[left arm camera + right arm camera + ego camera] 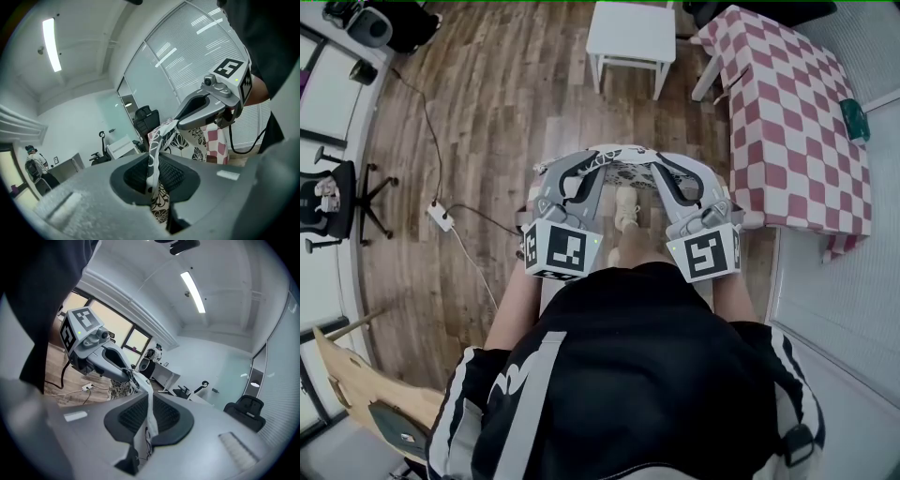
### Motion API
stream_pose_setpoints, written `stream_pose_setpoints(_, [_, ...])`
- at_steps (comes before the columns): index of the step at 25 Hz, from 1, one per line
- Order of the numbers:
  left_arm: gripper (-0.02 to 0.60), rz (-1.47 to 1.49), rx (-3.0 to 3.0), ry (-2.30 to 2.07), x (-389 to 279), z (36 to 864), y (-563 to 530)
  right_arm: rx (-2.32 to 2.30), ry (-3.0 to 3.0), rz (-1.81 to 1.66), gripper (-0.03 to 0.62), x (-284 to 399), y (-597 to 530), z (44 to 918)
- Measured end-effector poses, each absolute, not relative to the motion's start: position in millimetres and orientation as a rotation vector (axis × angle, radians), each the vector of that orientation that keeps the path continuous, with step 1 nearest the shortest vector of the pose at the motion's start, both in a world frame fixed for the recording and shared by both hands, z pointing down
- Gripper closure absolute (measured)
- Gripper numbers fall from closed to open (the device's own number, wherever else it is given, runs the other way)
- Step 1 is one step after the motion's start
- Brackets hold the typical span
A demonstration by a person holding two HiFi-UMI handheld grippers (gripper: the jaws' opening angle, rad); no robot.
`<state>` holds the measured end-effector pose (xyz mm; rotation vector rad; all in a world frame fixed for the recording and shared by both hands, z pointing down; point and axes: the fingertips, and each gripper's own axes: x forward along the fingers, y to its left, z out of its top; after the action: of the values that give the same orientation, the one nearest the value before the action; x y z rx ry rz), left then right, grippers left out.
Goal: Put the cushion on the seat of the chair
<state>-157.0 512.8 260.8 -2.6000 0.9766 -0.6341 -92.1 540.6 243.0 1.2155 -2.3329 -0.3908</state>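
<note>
Two grippers hold one cushion [623, 174] up in front of the person. The left gripper [572, 183] has its jaws nearly closed, and they pinch the left edge of the cushion. The right gripper [680, 183] does the same on the right edge. In each gripper view a thin fold of the white cloth with black flowers sits tight between the dark pads. The cushion hangs between the two grippers, above the wood floor [506, 112] and just past the person's feet. It rests on nothing.

The step in hand looks like the carry: the cushion is picked up but it is not on any seat yet.

A white stool [630, 37] stands far ahead, almost straight in front. A table [797, 122] with a red and white cloth is on the right. A black office chair [333, 202] is on the left, and a wood chair [366, 394] is near on the left. I cannot tell for sure which seat is meant. The white stool seems most likely, as the person faces it.

Next, the person needs to walk up to the seat and hold the cushion flat over it. Then both grippers should go down together and let go only when the cushion lies on the seat.
</note>
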Motion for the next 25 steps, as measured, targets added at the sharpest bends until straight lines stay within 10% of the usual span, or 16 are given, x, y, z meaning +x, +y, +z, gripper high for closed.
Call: stream_pose_setpoints(25, [0.546,-0.661,-2.587,0.985,-139,261,388,1.191,-2.364,-0.372,0.568,-73,416,245])
